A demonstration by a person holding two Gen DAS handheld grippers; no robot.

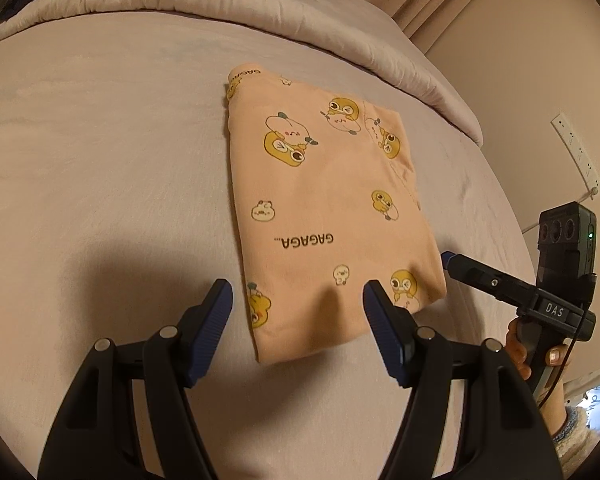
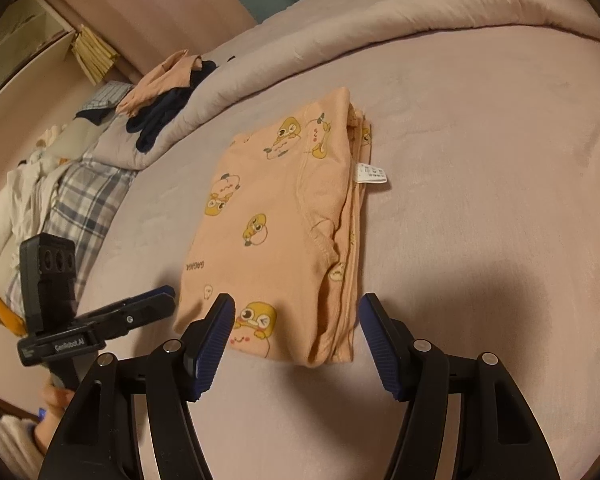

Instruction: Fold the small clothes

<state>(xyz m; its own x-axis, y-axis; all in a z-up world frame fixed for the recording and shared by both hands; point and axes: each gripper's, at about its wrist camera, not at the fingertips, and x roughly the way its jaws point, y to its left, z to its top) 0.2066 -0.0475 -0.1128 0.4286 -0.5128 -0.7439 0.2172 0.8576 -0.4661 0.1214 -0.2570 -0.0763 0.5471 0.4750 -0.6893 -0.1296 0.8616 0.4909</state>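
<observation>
A peach garment (image 1: 324,200) printed with yellow cartoon ducks and "GAGAGA" lies folded into a rectangle on the bed sheet (image 1: 100,160). My left gripper (image 1: 298,294) hovers open over its near left corner, nothing between the blue pads. My right gripper (image 1: 452,262) reaches in from the right, its tip just beside the garment's near right corner. In the right wrist view the garment (image 2: 276,220) shows stacked folded edges and a white label (image 2: 372,172). The right gripper (image 2: 296,306) stands open above the near edge. The left gripper (image 2: 166,296) sits beside the garment's left corner.
A rolled pale quilt (image 1: 260,4) runs along the back of the bed. Behind it lie a pile of peach and dark clothes (image 2: 160,92) and a plaid cloth (image 2: 80,200). A white power strip (image 1: 576,152) hangs on the wall at the right. A hand (image 1: 518,354) holds the right gripper's handle.
</observation>
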